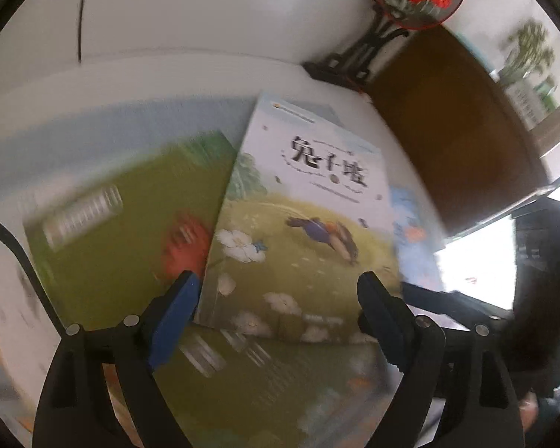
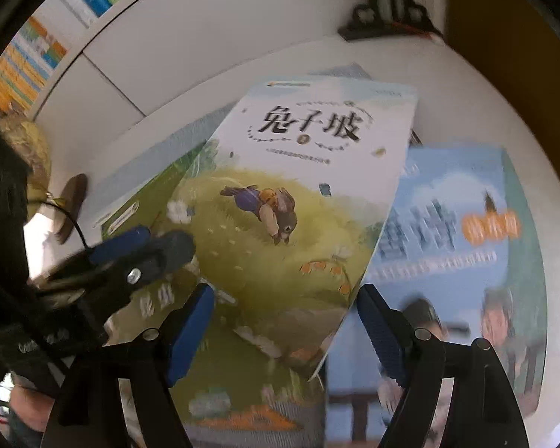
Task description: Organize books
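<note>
my left gripper jaws spread wide, gripping nothing, my right gripper the same, rabbit book lying on top of the pile on the white table, green book under its left edge, blue book under its right edge

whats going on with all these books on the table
A person is sorting picture books with a two-finger tool in each hand. The rabbit book lies askew on top of a green book and a blue book on the white table. The left tool and right tool both hover open over the rabbit book's near edge; neither grips anything.
</note>
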A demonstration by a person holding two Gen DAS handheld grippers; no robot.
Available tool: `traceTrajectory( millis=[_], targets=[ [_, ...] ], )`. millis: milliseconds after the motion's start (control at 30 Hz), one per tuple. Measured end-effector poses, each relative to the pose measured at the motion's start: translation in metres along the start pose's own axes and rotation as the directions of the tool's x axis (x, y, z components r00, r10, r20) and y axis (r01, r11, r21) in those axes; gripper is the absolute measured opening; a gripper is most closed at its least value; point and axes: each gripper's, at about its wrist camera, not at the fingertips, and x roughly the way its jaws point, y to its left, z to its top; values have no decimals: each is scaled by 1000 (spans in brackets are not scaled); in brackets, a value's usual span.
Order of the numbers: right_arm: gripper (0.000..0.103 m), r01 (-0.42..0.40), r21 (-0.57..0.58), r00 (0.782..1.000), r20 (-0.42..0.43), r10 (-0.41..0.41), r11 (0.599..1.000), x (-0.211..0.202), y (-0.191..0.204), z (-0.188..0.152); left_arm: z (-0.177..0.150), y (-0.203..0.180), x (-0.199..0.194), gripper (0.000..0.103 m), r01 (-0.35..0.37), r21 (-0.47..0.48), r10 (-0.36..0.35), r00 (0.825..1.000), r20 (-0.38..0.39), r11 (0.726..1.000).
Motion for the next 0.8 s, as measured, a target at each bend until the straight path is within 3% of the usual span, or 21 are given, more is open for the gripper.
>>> traceTrajectory(
  millis=[100,267,467,500,533,700,800],
  targets=[
    [78,33,5,999,-13,-33,999,-14,-12,-18,-29,-13,-2,84,55,-20,-55,998,-16,998],
    [78,111,-32,992,-60,-113,993,-24,-32,-46,-61,-40,1,84,96,26,-93,992,-82,995],
    [76,138,-16,990,-3,-138,990,-29,-47,-40,-60,-34,-4,79,7,-79,-9,1000,-24,997],
    [71,142,-26,990,7,-142,990,-28,-47,-40,-59,-36,-3,78,-15,-79,13,1000,-25,997],
    [61,136,-41,991,7,-136,990,-25,-46,-40,-58,-39,-2,78,-39,-71,37,999,-28,997],
    [56,159,-82,987,47,-156,984,-25,-39,-43,-57,-60,9,76,-161,21,162,986,-48,987],
    [56,160,-92,986,68,-155,983,-27,-43,-47,-67,-67,4,76,-132,58,136,987,-81,990]
  ],
)
